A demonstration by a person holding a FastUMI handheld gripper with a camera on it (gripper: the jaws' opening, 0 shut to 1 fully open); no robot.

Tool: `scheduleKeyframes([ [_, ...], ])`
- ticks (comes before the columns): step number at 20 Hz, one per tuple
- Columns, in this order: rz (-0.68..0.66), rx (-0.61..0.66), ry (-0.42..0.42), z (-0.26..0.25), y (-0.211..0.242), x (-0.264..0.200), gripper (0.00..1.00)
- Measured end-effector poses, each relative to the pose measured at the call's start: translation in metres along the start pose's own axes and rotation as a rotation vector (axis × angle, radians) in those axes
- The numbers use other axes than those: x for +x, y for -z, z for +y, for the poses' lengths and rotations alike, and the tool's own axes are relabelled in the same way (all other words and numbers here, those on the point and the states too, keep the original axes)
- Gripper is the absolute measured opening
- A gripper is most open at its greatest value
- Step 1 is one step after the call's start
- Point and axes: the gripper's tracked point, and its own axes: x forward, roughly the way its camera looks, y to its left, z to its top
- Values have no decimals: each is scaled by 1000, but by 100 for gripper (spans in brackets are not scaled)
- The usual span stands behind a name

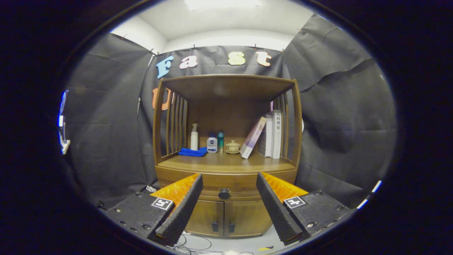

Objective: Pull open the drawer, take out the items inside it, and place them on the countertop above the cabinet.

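- The gripper [226, 193] fingers are spread wide apart, nothing held between them.
- The drawer [226, 187] is seen shut, its round knob [224, 193] framed between the fingertips, a bit beyond them.
- The countertop [219, 163] above is loaded with a blue cloth [193, 152], bottles [212, 144], a small lidded cup [232, 147] and books [270, 136].
- Two cabinet doors [223, 217] are set below the drawer.

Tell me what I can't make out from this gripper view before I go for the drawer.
- Drawer contents: hidden, its front is closed behind the knob.
- Drawer front's outer ends: covered by the open gripper's fingers.
- Cabinet base and floor: partly cut off by the fingers.
- Cup and small bottles on the countertop: too small to detail.
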Motion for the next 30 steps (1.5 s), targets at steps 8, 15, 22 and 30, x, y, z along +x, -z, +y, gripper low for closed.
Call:
scheduleKeyframes([
  [8, 82, -6, -12, 4, 64, 79, 99],
  [15, 161, 23, -3, 3, 126, 166, 99],
  [22, 202, 5, -10, 11, 159, 208, 82],
  [30, 183, 43, 41, 2, 161, 211, 48],
])
